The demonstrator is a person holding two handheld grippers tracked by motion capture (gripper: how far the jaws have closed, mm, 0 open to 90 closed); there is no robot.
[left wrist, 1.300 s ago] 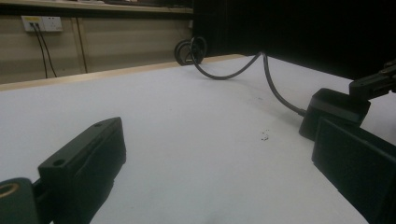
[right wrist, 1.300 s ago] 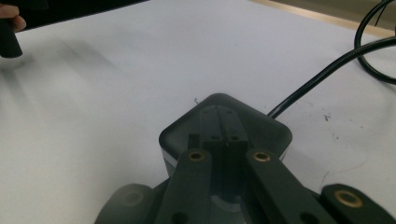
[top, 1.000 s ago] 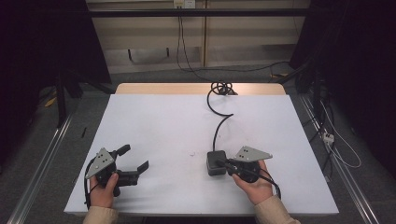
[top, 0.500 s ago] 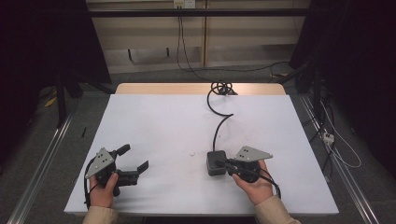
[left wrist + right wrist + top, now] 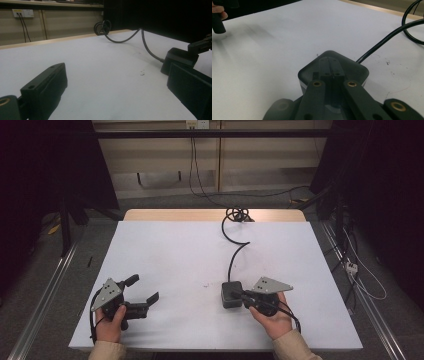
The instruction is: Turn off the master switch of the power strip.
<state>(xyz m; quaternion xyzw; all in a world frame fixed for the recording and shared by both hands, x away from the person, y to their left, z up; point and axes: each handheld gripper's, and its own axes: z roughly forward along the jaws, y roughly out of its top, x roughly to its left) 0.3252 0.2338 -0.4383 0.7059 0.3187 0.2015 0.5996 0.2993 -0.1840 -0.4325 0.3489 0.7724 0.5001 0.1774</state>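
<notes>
High view: one white table (image 5: 175, 250); one dark box (image 5: 231, 293) near its front, one black cable (image 5: 234, 251) running from it to a coil at the far edge; two grippers. Left gripper (image 5: 144, 289), jaws spread, empty. Right gripper (image 5: 239, 294), jaws together, tips over the box.
Left gripper view: two jaws wide apart; box (image 5: 179, 58) right.
Right gripper view: jaws closed above one box (image 5: 352, 68); contact unclear.

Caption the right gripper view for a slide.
Right tongs, jaws together, lie over a dark rounded-square box whose black cable trails across the white tabletop.
</notes>
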